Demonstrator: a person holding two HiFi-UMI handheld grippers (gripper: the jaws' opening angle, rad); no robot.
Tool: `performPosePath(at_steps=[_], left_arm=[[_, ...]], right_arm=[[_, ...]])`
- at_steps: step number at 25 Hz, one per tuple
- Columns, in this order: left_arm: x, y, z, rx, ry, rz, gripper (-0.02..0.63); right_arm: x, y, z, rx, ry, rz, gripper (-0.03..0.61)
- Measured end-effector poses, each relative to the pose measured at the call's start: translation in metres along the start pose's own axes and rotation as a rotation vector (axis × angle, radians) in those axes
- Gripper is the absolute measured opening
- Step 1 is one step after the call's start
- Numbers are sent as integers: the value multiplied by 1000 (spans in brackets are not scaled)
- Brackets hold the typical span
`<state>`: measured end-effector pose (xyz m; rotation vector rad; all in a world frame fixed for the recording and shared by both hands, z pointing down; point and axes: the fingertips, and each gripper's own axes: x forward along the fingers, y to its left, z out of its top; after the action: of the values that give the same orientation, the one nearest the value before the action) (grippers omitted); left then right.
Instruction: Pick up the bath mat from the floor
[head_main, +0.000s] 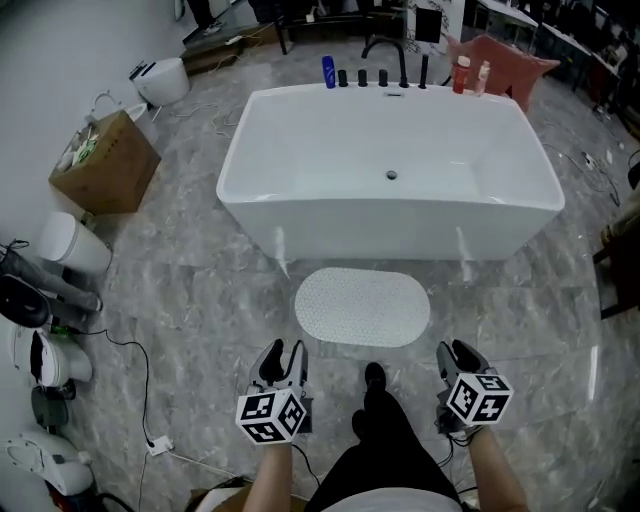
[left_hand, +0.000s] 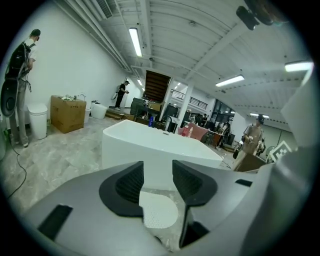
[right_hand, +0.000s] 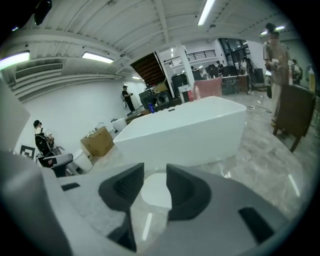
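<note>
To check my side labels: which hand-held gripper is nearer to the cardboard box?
Left. The left hand-held gripper is below and right of the cardboard box; the right hand-held gripper is farther right, past the bath mat.

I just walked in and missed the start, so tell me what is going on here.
A person stands facing a white bathtub, holding tongs in each hand. The bath mat lies flat on the floor in front of the tub. The left tongs and right tongs hover short of its near edge, both open and empty, pointed toward it. Nothing is picked up yet.
</note>
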<state>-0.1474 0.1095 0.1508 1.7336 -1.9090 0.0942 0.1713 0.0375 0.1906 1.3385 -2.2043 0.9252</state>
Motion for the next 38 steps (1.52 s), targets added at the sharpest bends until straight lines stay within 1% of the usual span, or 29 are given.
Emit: performPosePath(at_steps=[7,11,14,17,22,25,30,34,38], left_arm=[[68,8,-18,-1,78,11,175],[104,10,-32,7,117,11,178],[126,16,-45,18,150,3,183],[141,27,-58,32,181,-18,184],[168,62,-86,69,184,-70,186],[190,78,-115,104,203,-103,186],[217,107,-169,124,243,-124,186],[245,123,-215,130,239,-128,186],[274,135,-268,116,215,-135,186]], right_arm=[[57,-33,-6,79,51,-22,141],[89,-49,-17,105,85,-27,141],[112,-58,-31,116,113,-48,141],[128,-64,-49,135,133,-87,141],[165,-70,-91,172,118,-149,141],[190,-82,-118,173,117,-186,140],[226,-103,-164,209,127,-229,140],[260,-132,-193,183,114,-242,141],[295,-166,-224,176,70,-257,140]])
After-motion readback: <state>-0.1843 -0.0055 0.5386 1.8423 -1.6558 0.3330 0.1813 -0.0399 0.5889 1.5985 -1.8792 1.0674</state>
